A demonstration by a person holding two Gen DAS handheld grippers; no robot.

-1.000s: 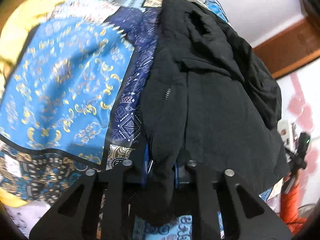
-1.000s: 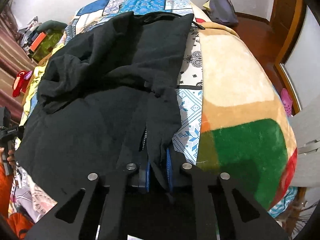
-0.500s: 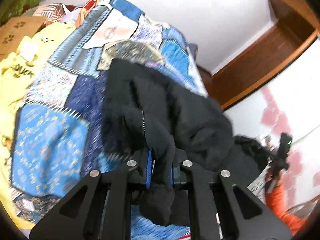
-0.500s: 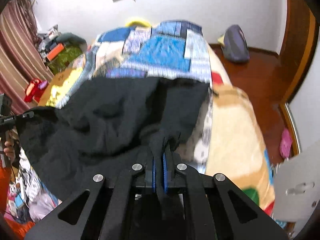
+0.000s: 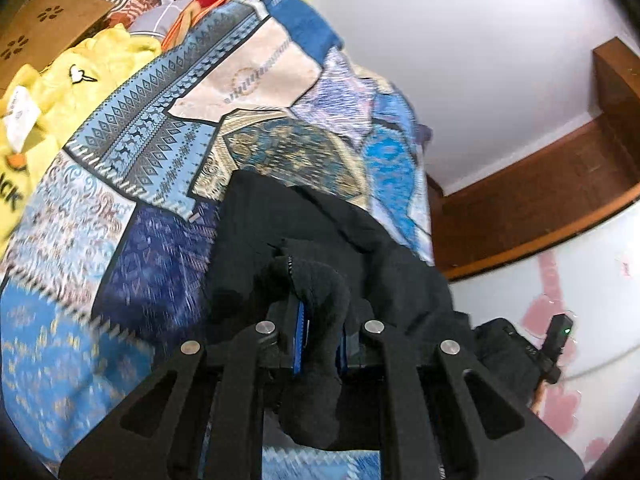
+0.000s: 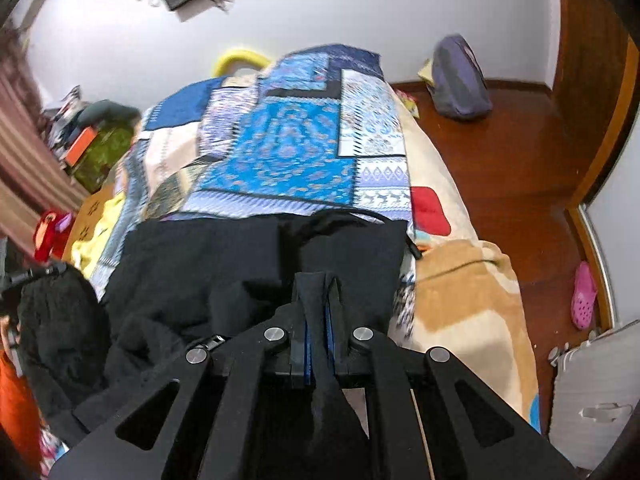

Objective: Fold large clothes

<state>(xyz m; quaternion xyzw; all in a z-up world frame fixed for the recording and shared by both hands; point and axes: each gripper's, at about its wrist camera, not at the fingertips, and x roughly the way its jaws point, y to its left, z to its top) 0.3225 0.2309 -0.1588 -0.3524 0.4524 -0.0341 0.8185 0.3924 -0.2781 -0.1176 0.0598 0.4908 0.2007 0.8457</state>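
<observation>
A large black fleece jacket [image 5: 280,232] lies on a bed covered by a blue patchwork quilt [image 5: 132,168]. My left gripper [image 5: 320,320] is shut on a bunched edge of the jacket beside its zipper, and a fold hangs down between the fingers. In the right wrist view the same jacket [image 6: 208,264] spreads over the quilt [image 6: 288,152]. My right gripper [image 6: 318,312] is shut on a thin edge of the jacket at its right side. Both grippers hold the cloth raised above the bed.
Yellow clothing [image 5: 60,92] and a cardboard box [image 5: 44,28] lie at the bed's left. A beige and green blanket [image 6: 472,304] covers the right side. A grey backpack [image 6: 460,80] and a pink shoe [image 6: 584,296] sit on the wooden floor. A tripod [image 5: 554,348] stands nearby.
Both grippers have lifted and pulled back with the jacket's edge, so the cloth has drawn toward me and more of the quilt and far wall shows.
</observation>
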